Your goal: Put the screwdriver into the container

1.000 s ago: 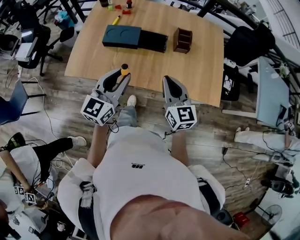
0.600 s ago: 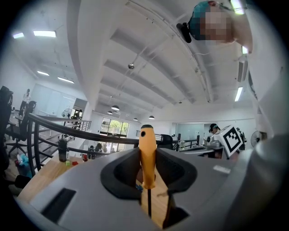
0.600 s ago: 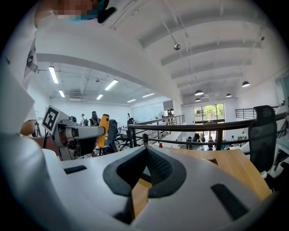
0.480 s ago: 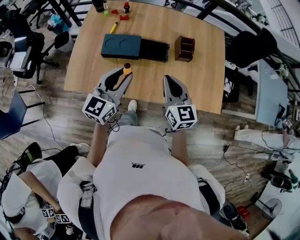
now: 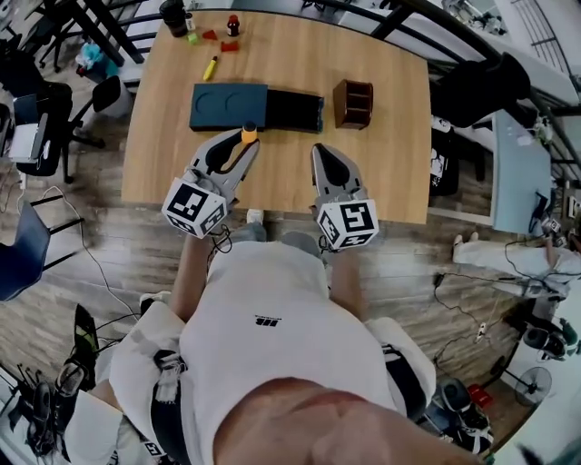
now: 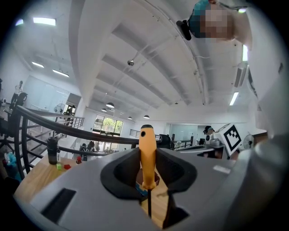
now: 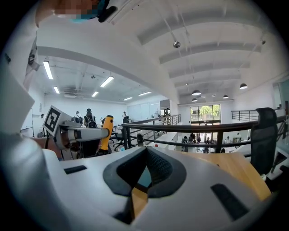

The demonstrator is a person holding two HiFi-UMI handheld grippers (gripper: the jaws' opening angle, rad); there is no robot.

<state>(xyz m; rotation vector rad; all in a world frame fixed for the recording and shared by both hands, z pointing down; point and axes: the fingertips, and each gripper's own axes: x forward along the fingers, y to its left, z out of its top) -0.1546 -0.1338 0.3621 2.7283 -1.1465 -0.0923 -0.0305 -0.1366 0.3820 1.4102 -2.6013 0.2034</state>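
Observation:
My left gripper [image 5: 243,145] is shut on a screwdriver with an orange handle [image 5: 248,134]. It holds the tool upright, handle up and thin dark shaft down, seen close in the left gripper view [image 6: 147,158] between the jaws [image 6: 146,180]. It hovers just before a teal tray [image 5: 227,106]. The brown wooden container [image 5: 352,102] with open compartments stands farther right on the table. My right gripper [image 5: 320,152] is level with the left one, shut with nothing in it [image 7: 143,173]. The right gripper view also shows the screwdriver [image 7: 107,131] at its left.
The wooden table [image 5: 381,163] carries a black box [image 5: 293,109] beside the teal tray. At its far left corner lie a yellow marker [image 5: 210,68], red pieces [image 5: 218,41] and a dark bottle [image 5: 172,16]. Office chairs stand left, and a black bag [image 5: 481,86] hangs right.
Both grippers have moved forward from the table's near edge to over the table, closer to the tray and container. The screwdriver stays held upright in the left one.

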